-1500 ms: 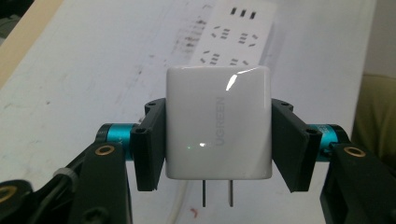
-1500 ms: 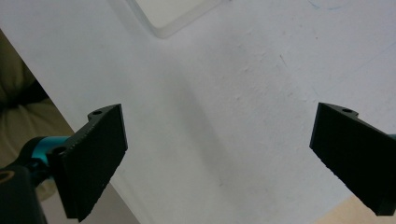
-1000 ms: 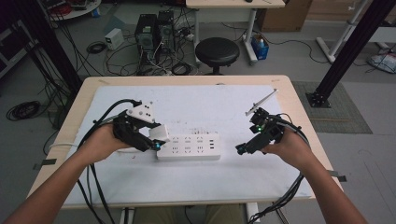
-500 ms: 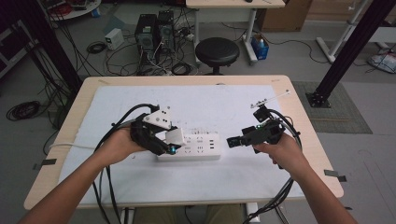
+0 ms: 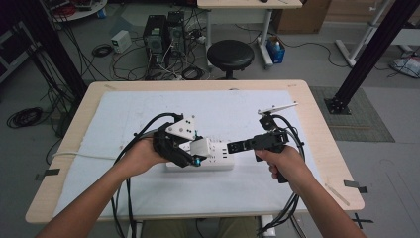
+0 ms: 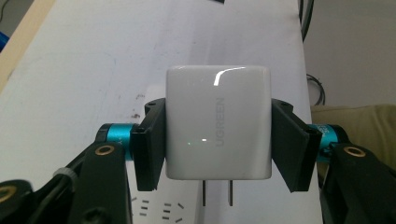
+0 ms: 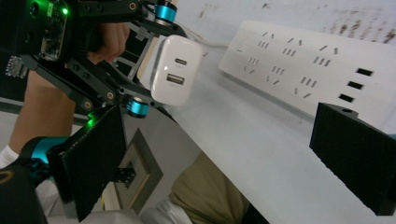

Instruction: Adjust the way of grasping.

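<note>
The left gripper (image 5: 194,154) clamped its fingers on the white square plastic wall charger (image 6: 218,122), prongs pointing down just above the left end of the white rectangular power strip (image 5: 213,157) on the counter, while the right gripper (image 5: 232,147) hovered open beside the strip's right end

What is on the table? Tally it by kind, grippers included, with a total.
Chargers: 1, the charger, held in the left gripper.
Power strips: 1, the strip.
Grippers: 2, left one and right gripper.
Mats: 1, the mat.
Total: 5.
</note>
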Motion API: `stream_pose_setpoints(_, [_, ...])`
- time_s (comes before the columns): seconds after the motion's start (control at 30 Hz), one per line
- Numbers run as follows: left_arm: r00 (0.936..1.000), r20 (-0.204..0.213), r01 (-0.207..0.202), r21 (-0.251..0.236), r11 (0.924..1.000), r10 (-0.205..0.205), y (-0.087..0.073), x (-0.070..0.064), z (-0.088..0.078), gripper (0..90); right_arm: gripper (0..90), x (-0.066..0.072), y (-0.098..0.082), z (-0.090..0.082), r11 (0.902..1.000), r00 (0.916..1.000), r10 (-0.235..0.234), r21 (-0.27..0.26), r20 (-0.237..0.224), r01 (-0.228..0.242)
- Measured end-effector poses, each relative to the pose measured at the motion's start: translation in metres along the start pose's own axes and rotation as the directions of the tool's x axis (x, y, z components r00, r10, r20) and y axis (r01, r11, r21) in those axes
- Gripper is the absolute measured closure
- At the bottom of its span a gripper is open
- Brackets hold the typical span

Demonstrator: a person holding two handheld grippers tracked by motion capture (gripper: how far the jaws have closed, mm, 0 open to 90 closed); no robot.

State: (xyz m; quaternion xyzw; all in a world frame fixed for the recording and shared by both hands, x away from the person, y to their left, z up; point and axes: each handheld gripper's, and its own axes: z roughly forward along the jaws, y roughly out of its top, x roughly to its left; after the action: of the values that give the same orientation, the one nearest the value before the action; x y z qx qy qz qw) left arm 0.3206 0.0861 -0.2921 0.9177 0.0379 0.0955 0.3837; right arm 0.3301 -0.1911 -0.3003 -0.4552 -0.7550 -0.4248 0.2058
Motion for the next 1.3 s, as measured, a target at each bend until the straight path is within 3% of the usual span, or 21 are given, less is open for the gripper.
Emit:
stream_pose_setpoints(0.13, [1.0,0.001,-0.005,-0.004,1.0,0.005,0.002,-0.001,0.003,42.4,3.5,0.0,0.004,0.008,0.9996,0.9995,0.026,-0.007,-0.02,-0.027])
stream_pose_setpoints(0.27, [0.9999,0.001,-0.015,-0.016,0.9998,0.015,0.005,-0.002,0.006,42.4,4.5,0.0,0.007,0.018,0.999,0.9972,0.045,0.012,-0.06,-0.044])
stream_pose_setpoints(0.47, [0.9996,-0.002,-0.028,-0.024,0.9993,0.028,0.01,-0.004,0.011,42.3,6.3,-0.001,0.013,0.035,0.9967,0.9942,0.074,0.039,-0.077,-0.071])
stream_pose_setpoints(0.73, [0.9991,-0.011,-0.042,-0.02,0.9989,0.042,0.013,-0.005,0.017,42.3,26.6,-0.008,0.014,0.044,0.9959,0.9878,0.088,0.033,-0.128,-0.085])
stream_pose_setpoints(1.1, [0.9967,-0.037,-0.073,-0.028,0.9969,0.072,0.014,-0.007,0.019,42.4,51.2,-0.016,0.011,0.053,0.9892,0.9632,0.145,0.056,-0.227,-0.135])
stream_pose_setpoints(1.3, [0.9943,-0.054,-0.093,-0.018,0.9955,0.092,0.014,-0.009,0.02,42.3,60.5,-0.021,0.008,0.057,0.9807,0.9438,0.195,0.043,-0.267,-0.191])
